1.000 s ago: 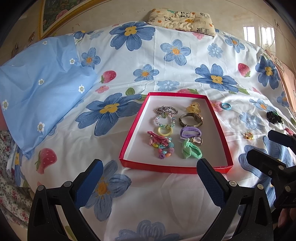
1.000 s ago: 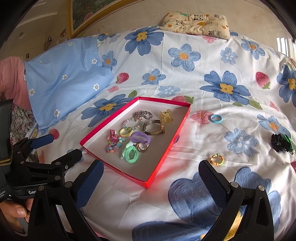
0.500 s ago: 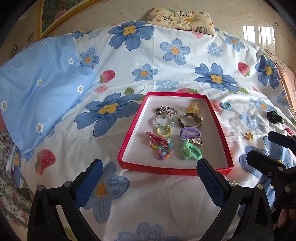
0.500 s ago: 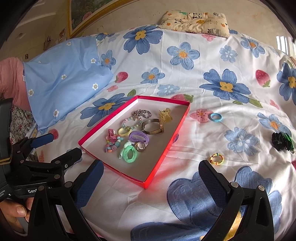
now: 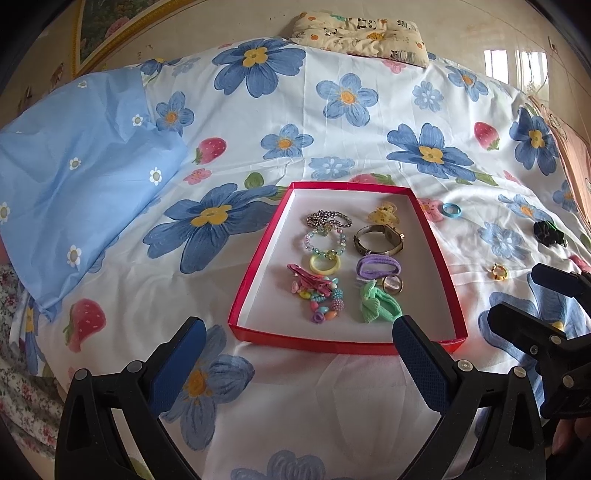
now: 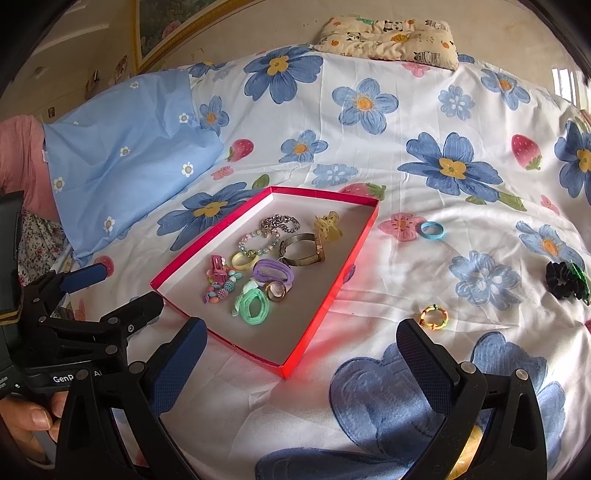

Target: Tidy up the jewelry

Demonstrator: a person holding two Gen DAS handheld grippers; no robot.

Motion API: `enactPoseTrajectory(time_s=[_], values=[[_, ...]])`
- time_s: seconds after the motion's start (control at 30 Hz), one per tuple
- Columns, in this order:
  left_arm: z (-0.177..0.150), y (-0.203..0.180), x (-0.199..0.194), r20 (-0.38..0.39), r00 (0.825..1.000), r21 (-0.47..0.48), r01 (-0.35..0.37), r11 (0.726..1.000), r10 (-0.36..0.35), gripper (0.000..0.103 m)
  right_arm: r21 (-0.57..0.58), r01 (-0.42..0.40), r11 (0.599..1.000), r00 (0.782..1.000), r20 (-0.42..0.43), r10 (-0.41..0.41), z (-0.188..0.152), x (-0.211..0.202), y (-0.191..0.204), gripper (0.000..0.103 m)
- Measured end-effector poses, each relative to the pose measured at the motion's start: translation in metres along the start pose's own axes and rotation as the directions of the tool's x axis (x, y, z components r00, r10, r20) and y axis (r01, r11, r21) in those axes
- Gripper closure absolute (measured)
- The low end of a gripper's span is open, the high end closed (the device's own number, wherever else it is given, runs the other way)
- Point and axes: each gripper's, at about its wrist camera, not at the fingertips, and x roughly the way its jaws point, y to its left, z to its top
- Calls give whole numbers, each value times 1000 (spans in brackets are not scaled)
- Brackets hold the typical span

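Observation:
A red-rimmed box point(image 5: 255, 273) point(image 6: 334, 291) lies on the flowered bed sheet and holds several pieces: a chain, bead bracelets, a watch point(image 5: 378, 240), hair ties and a ring. Outside it on the sheet lie a blue ring point(image 6: 431, 231) point(image 5: 451, 211), a small multicoloured ring point(image 6: 433, 316) point(image 5: 498, 272) and a black scrunchie point(image 6: 563, 279) point(image 5: 546, 232). My left gripper point(image 5: 295, 362) is open and empty, just in front of the box. My right gripper point(image 6: 301, 363) is open and empty, to the right of the box near the multicoloured ring.
A light blue pillow point(image 5: 74, 177) lies at the left. A small patterned cushion point(image 5: 360, 31) sits at the far edge of the bed against the wall. Each gripper shows at the side of the other's view point(image 5: 546, 332) point(image 6: 85, 325).
Both views have shifted only slightly; the box sits a touch lower and nearer in each. Nothing was picked up or released.

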Motion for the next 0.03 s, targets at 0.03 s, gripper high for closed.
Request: enactPoseTrajectory(time_s=[0.03], values=[[1,0,1,-2,1000,0,2,1000,-2,1,0,-1,1000,1000,-2,1,1,1,0,0]])
